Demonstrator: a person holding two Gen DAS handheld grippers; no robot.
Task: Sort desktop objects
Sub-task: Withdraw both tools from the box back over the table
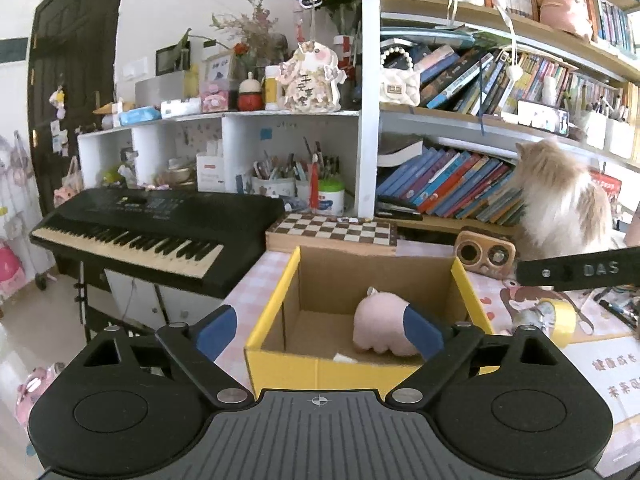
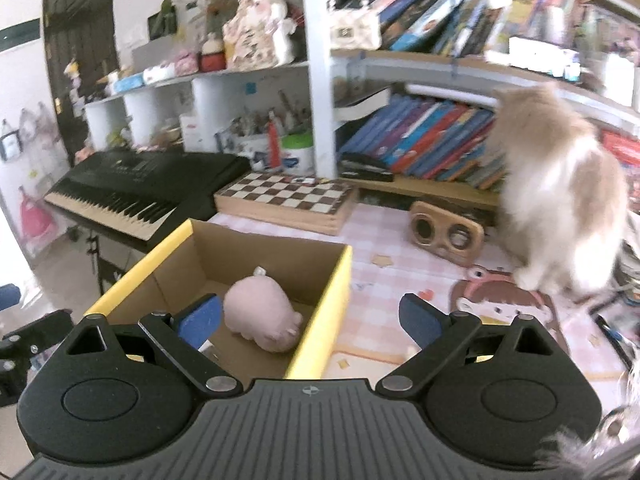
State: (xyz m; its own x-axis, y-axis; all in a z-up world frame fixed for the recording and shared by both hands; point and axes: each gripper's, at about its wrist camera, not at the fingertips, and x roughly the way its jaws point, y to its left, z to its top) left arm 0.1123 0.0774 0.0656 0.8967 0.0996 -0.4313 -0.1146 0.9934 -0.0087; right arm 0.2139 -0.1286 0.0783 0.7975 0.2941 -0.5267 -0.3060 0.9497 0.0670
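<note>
A yellow-rimmed cardboard box (image 1: 272, 312) stands open on the pink checked desk. A pink plush toy (image 1: 380, 326) lies inside it; it also shows in the right wrist view (image 2: 260, 312) within the box (image 2: 332, 292). My left gripper (image 1: 320, 330) is open, its fingers spread across the box's near wall, with nothing between them. My right gripper (image 2: 310, 318) is open and empty above the box's right wall. Part of the right gripper's arm (image 1: 580, 270) crosses the left wrist view at right.
A fluffy cat (image 2: 560, 196) sits on the desk at right. A wooden speaker (image 2: 444, 236), a chessboard (image 2: 286, 200) and a keyboard piano (image 2: 140, 188) lie behind the box. A yellow tape roll (image 1: 560, 320) lies right of the box. Bookshelves stand behind.
</note>
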